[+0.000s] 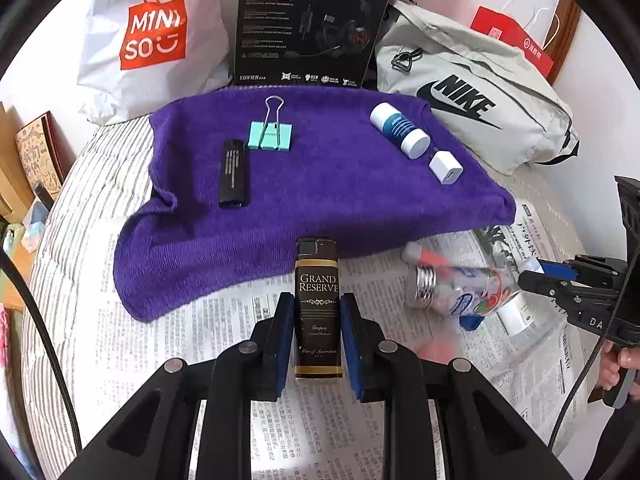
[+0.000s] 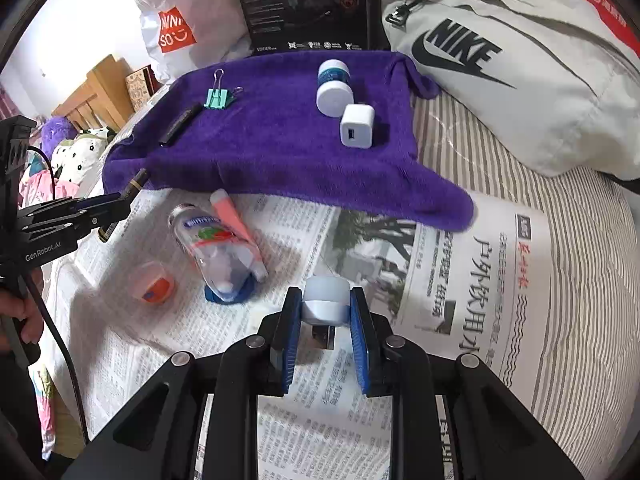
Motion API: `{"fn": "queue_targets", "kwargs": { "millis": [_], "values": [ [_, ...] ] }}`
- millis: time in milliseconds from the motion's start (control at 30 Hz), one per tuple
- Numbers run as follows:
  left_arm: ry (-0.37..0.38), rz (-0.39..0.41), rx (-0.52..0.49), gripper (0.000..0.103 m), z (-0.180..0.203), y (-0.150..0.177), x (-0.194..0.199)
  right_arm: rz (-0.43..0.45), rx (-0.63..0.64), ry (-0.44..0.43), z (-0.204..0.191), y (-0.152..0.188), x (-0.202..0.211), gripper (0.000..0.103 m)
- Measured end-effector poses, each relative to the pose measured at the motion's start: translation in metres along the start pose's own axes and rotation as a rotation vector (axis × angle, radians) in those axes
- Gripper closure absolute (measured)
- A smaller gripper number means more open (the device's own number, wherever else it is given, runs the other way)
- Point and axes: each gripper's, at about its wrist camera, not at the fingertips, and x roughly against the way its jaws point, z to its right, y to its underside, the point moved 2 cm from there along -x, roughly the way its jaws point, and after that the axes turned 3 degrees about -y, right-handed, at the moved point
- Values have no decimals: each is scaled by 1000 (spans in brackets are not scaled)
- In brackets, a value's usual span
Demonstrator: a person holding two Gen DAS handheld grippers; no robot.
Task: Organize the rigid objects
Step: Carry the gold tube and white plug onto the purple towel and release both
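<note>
Left gripper [image 1: 316, 316] clamped on flat rectangular lighter [image 1: 318, 300], glossy brown-gold label, held above newspaper [image 1: 224, 320] on striped bed. Right gripper [image 2: 325, 308] closed on small cylindrical white-capped object [image 2: 325, 300]; exact kind unclear. Fuzzy purple towel [image 1: 320, 184] carries black stick [image 1: 235, 172], mint binder clip [image 1: 271, 130], white tube [image 1: 400, 130], cubic white charger [image 1: 445, 166]. Clear plastic bottle [image 2: 218, 248] lies on newspaper.

Both wrist views, close, purple towel [image 1: 320, 184]
</note>
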Motion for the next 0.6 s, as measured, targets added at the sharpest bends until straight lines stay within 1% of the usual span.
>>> {"fn": "queue_targets", "kwargs": {
  "millis": [267, 433, 600],
  "values": [
    [6, 32, -9, 81, -1, -21, 9, 33, 20, -19, -6, -28, 8, 79],
    [8, 45, -23, 81, 0, -39, 11, 71, 20, -38, -10, -55, 12, 79],
    [7, 47, -31, 81, -1, -56, 6, 67, 44, -40, -14, -80, 5, 79]
  ]
}}
